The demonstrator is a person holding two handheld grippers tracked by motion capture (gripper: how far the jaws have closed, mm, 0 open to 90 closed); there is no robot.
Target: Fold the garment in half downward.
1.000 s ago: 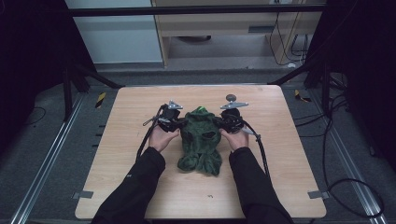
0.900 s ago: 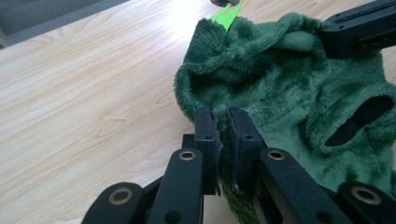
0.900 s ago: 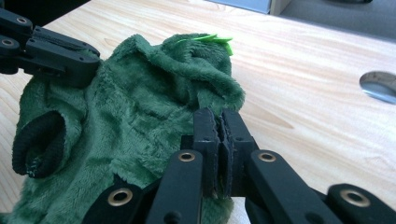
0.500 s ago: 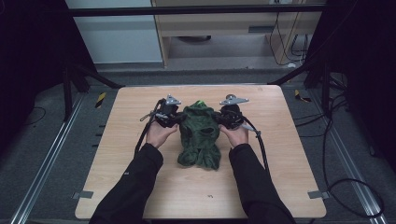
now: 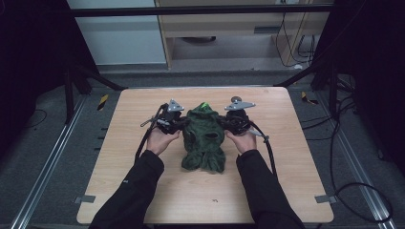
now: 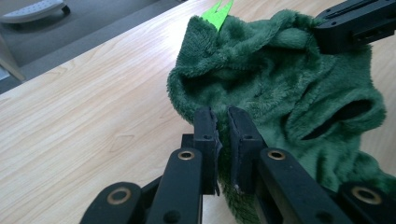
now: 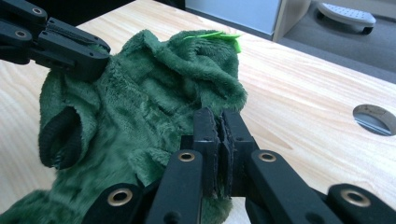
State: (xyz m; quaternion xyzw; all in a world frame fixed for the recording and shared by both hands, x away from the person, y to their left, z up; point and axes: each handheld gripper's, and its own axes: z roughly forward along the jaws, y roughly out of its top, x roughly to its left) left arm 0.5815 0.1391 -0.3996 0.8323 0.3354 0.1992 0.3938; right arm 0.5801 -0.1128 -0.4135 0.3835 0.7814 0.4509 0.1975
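Dark green fleece garment (image 5: pixel 204 138), small and plush with a bright green tag (image 5: pixel 204 105) at its far end, lies mid-table on the light wooden tabletop (image 5: pixel 143 191), long axis running near-to-far from the person. It sits directly between the two tools: left gripper (image 5: pixel 179 123) pinches its left edge, right gripper (image 5: pixel 228 123) pinches its right edge, both near the far, tagged end. In the left gripper view the jaws are clamped with green pile caught between the pads (image 6: pixel 224 135); same in the right gripper view, the jaws pinched on a fold of fleece (image 7: pixel 219 135). The far end looks raised off the wood and bunched; the near end (image 5: pixel 203 162) rests crumpled on the table. Both hands are about equally near, mirrored across the axis. My read: the next move is a two-handed lift or fold along that axis, so the grips need to travel together or the cloth skews.
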